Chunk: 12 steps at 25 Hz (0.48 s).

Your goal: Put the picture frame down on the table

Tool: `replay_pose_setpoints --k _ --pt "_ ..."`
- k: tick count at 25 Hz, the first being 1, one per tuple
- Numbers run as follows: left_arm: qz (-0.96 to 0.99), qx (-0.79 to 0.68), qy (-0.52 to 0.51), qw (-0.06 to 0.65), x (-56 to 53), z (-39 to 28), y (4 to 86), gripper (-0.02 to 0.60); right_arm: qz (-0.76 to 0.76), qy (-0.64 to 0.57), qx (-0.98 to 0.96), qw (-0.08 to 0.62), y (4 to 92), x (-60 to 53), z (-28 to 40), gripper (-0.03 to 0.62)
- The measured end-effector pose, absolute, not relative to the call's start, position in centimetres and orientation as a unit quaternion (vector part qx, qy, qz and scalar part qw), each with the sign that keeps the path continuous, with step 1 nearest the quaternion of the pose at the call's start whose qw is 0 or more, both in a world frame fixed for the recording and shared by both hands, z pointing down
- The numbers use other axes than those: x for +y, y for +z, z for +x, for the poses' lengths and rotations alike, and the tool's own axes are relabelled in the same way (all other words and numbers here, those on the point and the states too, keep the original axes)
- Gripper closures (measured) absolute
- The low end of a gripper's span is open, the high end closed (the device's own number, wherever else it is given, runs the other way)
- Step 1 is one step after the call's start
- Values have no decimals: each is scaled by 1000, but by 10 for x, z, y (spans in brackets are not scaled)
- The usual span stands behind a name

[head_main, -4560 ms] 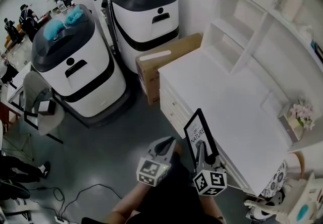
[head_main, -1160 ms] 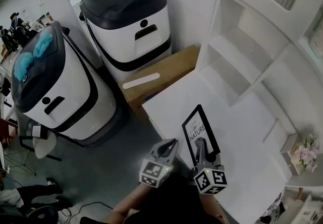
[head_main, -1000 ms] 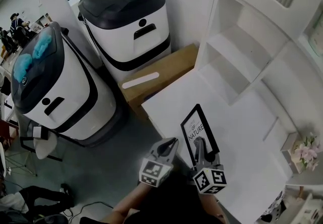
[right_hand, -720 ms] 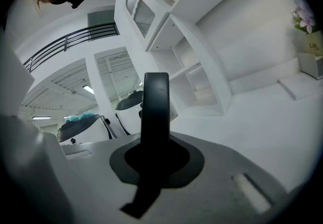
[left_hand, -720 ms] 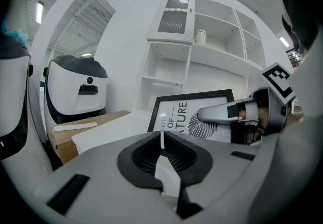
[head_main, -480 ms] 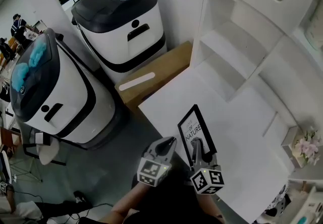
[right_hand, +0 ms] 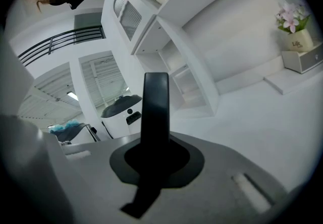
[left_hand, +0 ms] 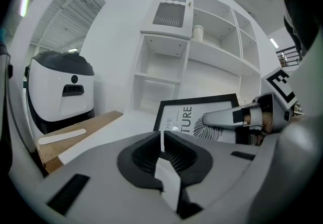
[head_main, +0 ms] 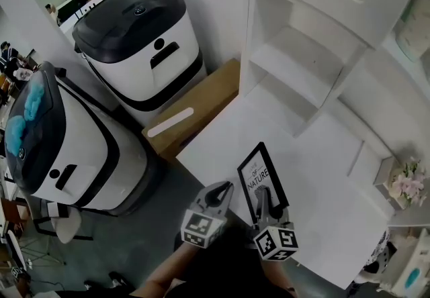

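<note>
The picture frame [head_main: 261, 178] is black with a white print, and it stands nearly upright over the near edge of the white table [head_main: 316, 169]. My right gripper [head_main: 268, 204] is shut on its lower edge. In the right gripper view the frame's black edge [right_hand: 155, 102] rises from between the closed jaws [right_hand: 155, 148]. My left gripper [head_main: 219, 194] hangs just left of the frame, off the table's edge, shut with nothing in it. The left gripper view shows its closed jaws [left_hand: 162, 150], the frame's front [left_hand: 194, 115] and the right gripper's finger [left_hand: 232, 117] across it. Whether the frame touches the table I cannot tell.
A white shelf unit [head_main: 295, 55] stands along the back of the table. A small flower pot [head_main: 407, 184] sits at the far right. A cardboard box [head_main: 195, 112] leans by the table's left corner. Two white and black machines [head_main: 138, 35] [head_main: 60, 142] fill the floor on the left.
The head view has swung, so the table and shelves have slid left and the machines sit further left. The frame stays clamped in the right gripper, and the left gripper keeps beside it.
</note>
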<state>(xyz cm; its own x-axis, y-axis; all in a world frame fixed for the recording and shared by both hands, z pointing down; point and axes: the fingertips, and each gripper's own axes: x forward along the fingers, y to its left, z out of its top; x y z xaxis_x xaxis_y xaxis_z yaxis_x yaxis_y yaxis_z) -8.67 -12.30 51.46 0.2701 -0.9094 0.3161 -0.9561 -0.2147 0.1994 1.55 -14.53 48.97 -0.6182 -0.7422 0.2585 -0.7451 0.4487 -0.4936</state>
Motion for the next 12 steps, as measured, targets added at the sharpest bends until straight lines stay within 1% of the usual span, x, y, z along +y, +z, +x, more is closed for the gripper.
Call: replay_pose_setpoints --k 12 --pt "810 -554 81 176 -158 -93 513 554 482 301 -823 -13 490 -164 11 583"
